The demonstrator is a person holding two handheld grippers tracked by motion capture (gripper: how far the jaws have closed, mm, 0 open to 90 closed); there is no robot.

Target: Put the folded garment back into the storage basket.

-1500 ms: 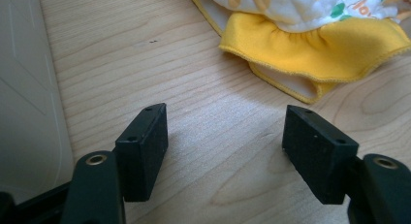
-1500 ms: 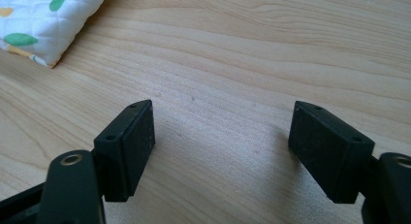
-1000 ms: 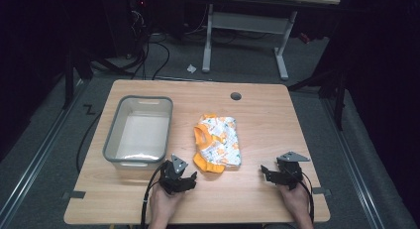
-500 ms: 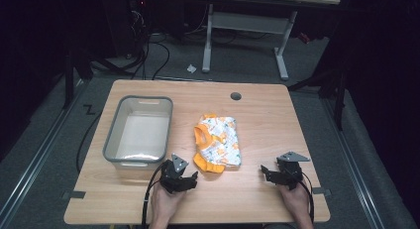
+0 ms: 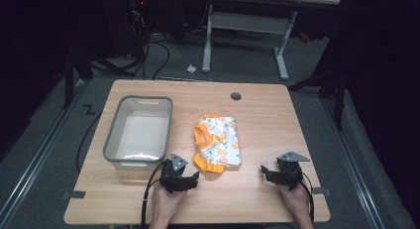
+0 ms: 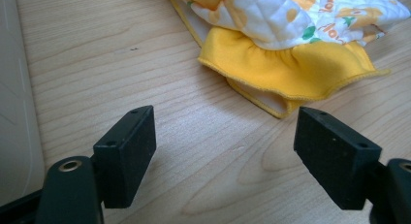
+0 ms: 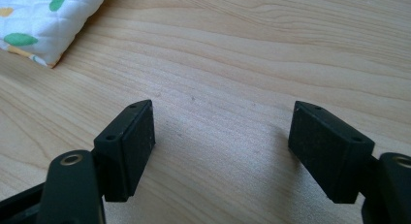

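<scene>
Quilted printed garment (image 5: 218, 146) with ruffled orange hem on woodgrain table (image 5: 257, 120).

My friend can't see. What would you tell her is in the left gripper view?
Two open black tongs hover over a wooden table, pointing at the yellow ruffled edge of a folded, quilted baby garment. A grey bin borders the left.

Bare wooden worktop (image 5: 257, 189) between both grippers; folded quilted white-and-orange garment (image 5: 218, 142) at twelve o'clock, grey rectangular plastic bin (image 5: 140, 127) blocking at ten o'clock.
</scene>
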